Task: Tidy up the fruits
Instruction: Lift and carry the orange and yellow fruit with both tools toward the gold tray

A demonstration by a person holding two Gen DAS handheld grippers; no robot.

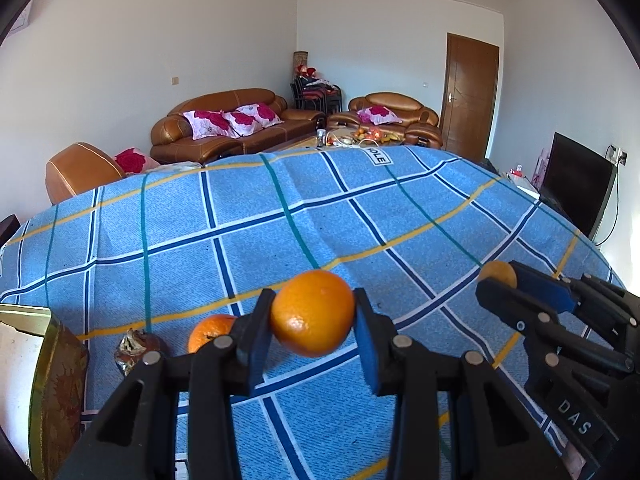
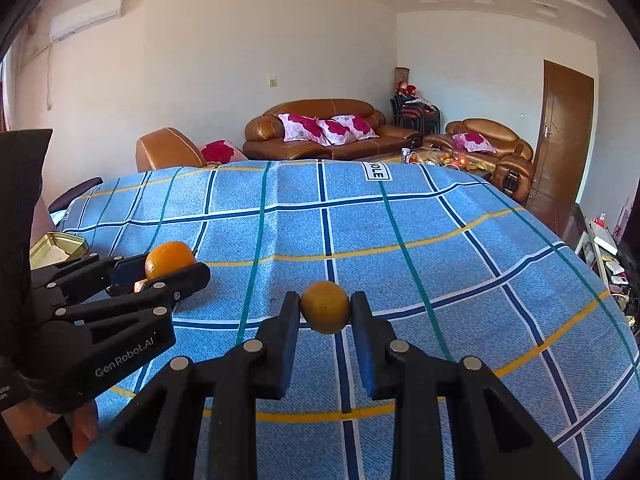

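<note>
Blue plaid cloth covers the surface (image 2: 400,240), bare out to its far and right edges. Gold tin (image 2: 60,246) sits at the left edge. Left gripper (image 1: 314,314) is clamped on a round orange (image 1: 313,312), held above the cloth. Right gripper (image 2: 326,308) is clamped on a smaller, duller orange (image 2: 326,306), slightly taller than wide. A third orange (image 1: 210,330) rests beside a foil wrapper (image 1: 134,348).
</note>
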